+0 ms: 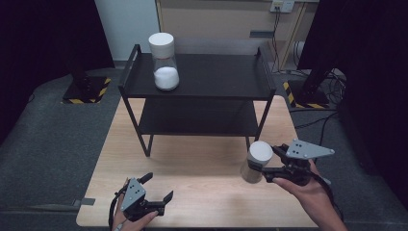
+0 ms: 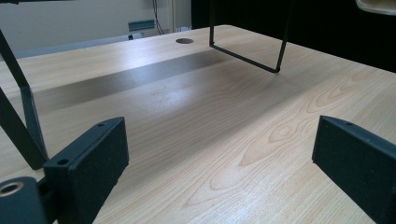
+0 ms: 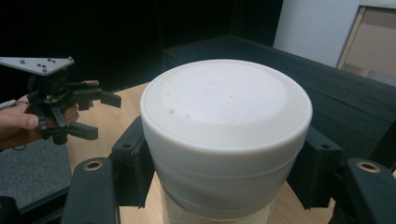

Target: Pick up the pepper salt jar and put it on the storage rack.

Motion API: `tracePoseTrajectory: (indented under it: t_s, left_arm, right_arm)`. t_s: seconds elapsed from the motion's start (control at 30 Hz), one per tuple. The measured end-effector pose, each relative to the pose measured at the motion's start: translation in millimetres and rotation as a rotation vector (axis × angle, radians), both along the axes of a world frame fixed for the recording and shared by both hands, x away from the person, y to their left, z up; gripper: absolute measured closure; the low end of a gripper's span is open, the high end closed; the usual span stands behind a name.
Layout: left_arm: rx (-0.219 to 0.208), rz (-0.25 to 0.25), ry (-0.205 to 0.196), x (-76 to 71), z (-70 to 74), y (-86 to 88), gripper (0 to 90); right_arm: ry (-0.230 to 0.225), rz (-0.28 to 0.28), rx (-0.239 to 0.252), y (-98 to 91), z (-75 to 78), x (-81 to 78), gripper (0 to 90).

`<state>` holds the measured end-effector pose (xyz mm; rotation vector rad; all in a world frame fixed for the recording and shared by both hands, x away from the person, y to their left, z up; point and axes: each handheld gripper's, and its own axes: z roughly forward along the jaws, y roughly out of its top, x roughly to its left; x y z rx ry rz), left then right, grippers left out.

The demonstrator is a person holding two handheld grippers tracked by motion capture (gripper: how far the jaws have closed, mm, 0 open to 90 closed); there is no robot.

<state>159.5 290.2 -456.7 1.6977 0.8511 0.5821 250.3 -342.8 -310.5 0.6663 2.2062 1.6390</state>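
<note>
A clear jar with a white lid (image 1: pixel 255 161) hangs tilted above the front right of the wooden table (image 1: pixel 202 159), with my right gripper (image 1: pixel 272 166) shut on it just below the lid. In the right gripper view the white lid (image 3: pixel 226 109) sits between both black jaws, which press on its sides. A second white-lidded jar (image 1: pixel 165 62), part full of white powder, stands on the top shelf of the black rack (image 1: pixel 211 77), at its left. My left gripper (image 1: pixel 156 186) rests open near the table's front left edge; its jaws stand wide apart over bare wood (image 2: pixel 219 140).
The black two-shelf rack (image 1: pixel 197 118) stands at the back of the table, its thin legs (image 2: pixel 243 56) reaching down to the wood. A round cable hole (image 2: pixel 184 41) is in the tabletop. Grey floor, black stands and cables (image 1: pixel 317 96) surround the table.
</note>
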Motion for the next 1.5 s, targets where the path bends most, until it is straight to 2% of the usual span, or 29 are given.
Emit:
tracePoseTrajectory:
  t_s: [0.2, 0.33, 0.57, 0.73, 1.0, 1.5]
  left_arm:
    - [0.004, 0.0, 0.001, 0.1, -0.3, -0.3, 2.9]
    - [0.004, -0.001, 0.001, 0.1, 0.0, -0.1, 2.9]
    - [0.001, -0.002, -0.002, 0.0, 0.5, 0.6, 2.9]
    - [0.005, -0.001, -0.001, 0.1, 0.5, 0.4, 2.9]
    - [0.008, 0.001, -0.003, 0.1, 1.0, 1.1, 2.9]
    - [0.011, -0.004, 0.003, 1.1, 0.2, 0.3, 2.9]
  right_arm:
    - [-0.008, 0.01, 0.004, 3.1, 11.7, 3.7, 34.9]
    - [-0.004, 0.024, 0.023, 3.9, 18.0, 7.1, 34.9]
    - [-0.025, 0.035, 0.005, 9.3, 32.9, 8.4, 34.9]
    - [-0.024, 0.041, -0.005, 13.2, 40.7, 10.9, 34.9]
    - [-0.026, 0.043, 0.003, 15.3, 49.2, 14.2, 34.9]
    - [-0.044, 0.062, -0.002, 20.5, 80.5, 17.2, 34.9]
